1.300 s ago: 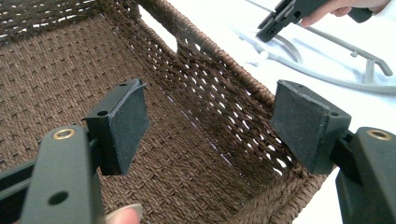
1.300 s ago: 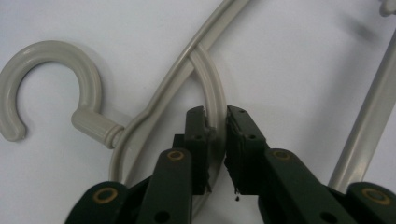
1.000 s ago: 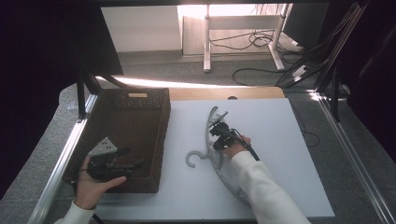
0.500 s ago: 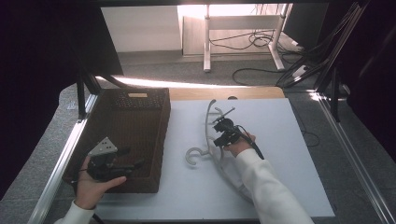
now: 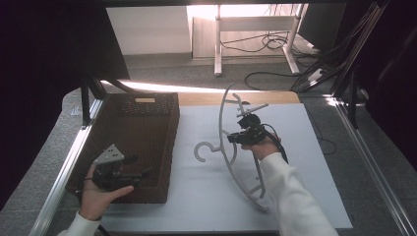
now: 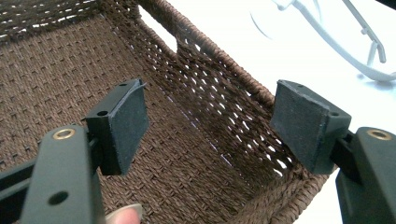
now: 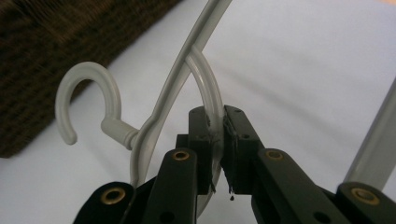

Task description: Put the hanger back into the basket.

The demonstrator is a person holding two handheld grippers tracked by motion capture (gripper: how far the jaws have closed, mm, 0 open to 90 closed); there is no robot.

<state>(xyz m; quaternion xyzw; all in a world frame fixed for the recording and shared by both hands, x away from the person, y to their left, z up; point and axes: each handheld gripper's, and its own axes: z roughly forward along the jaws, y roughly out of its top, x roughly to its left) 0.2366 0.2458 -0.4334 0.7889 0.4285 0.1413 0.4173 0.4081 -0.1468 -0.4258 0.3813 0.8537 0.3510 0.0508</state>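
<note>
A grey plastic clothes hanger (image 5: 227, 123) stands tilted up off the white table top (image 5: 314, 196), its hook (image 5: 202, 150) pointing left toward the basket. My right gripper (image 5: 237, 136) is shut on a thin curved bar of the hanger (image 7: 212, 100) near the hook (image 7: 84, 100); the pads press it from both sides. The hanger's lower end (image 5: 258, 201) still rests near the table. My left gripper (image 5: 140, 173) hangs open over the near end of the brown wicker basket (image 5: 123, 105), nothing between its pads (image 6: 128, 123). The basket's inside (image 6: 56, 79) holds nothing I can see.
The basket has a handle slot in its right wall (image 6: 159, 28). Metal frame rails (image 5: 69, 167) run along both table sides. Beyond the table lie a desk leg (image 5: 217, 44) and loose cables (image 5: 275, 44) on the floor.
My right gripper has risen with the hanger, tipping its far arm up off the table. The left gripper has stayed over the basket.
</note>
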